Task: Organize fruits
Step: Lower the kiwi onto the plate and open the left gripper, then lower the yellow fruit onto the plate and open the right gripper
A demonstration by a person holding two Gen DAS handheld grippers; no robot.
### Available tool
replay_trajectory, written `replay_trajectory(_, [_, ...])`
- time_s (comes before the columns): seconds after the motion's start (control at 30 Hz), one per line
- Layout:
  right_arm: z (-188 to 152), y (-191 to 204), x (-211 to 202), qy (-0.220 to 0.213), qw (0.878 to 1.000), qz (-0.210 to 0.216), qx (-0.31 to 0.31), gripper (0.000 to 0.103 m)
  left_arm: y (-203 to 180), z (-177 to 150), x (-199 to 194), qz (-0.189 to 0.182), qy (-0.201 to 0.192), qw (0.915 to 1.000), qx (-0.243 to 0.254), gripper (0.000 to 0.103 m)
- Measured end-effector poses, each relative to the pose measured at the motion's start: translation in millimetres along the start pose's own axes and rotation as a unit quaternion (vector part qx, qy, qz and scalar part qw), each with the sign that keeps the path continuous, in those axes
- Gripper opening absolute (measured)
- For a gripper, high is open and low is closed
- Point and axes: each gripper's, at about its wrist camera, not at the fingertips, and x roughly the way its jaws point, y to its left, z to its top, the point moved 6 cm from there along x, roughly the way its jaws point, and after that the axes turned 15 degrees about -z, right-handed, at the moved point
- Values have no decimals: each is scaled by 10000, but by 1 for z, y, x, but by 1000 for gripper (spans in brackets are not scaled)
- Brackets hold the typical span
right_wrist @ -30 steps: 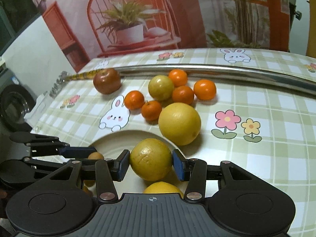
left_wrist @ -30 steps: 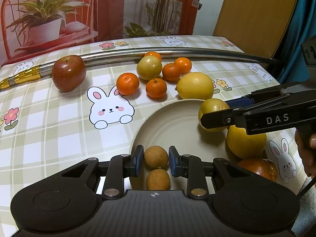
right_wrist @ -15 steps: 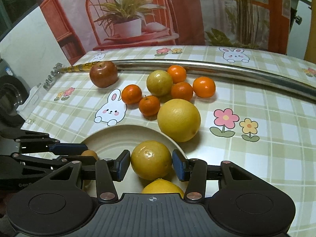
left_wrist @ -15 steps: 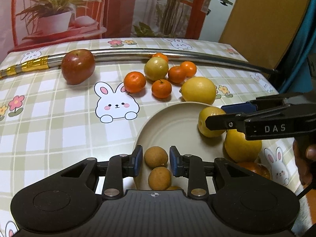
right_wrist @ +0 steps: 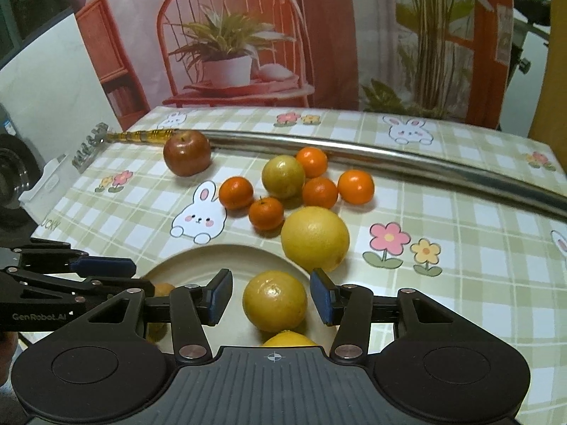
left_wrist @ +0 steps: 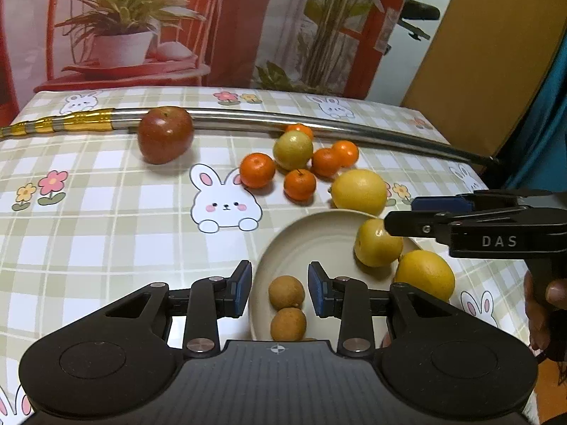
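Note:
A beige plate [left_wrist: 312, 244] holds two small brown fruits [left_wrist: 286, 292], a yellow-green fruit [left_wrist: 375, 248] and a yellow citrus [left_wrist: 425, 274]. My left gripper [left_wrist: 280, 287] is open, its blue pads apart on either side of the upper brown fruit. My right gripper [right_wrist: 272, 295] is open around the yellow-green fruit [right_wrist: 274, 301] on the plate [right_wrist: 219, 258], with gaps on both sides. On the cloth lie a large yellow citrus [right_wrist: 315, 238], several small oranges [right_wrist: 266, 212], a green-yellow fruit [right_wrist: 283, 176] and a red apple [right_wrist: 187, 157].
A long curved metal blade with a gold handle [left_wrist: 283, 120] lies across the far side of the table. The table has a checked cloth with rabbit and flower prints [left_wrist: 225, 200]. The right table edge drops off beside a brown panel [left_wrist: 489, 53].
Both grippers' jaws have opened and drawn back and up. The brown fruit and the yellow-green fruit now rest free on the plate.

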Motion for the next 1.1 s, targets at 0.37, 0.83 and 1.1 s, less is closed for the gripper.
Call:
replay_trajectory(0.37, [7,-6,-13,-203,9996,-155,112,50,11,4,-10,116,-151,9995,-271,37])
replay_trajectory(0.83, [10,-15,-16,-299,9990,-232,239,50,18,12,-9,181,-139,9990,-387,37])
replay_trajectory(1.1, [17,-29,-12,-356,9983,-274,361,50,23,34,0,169,-125,9991,-366,37])
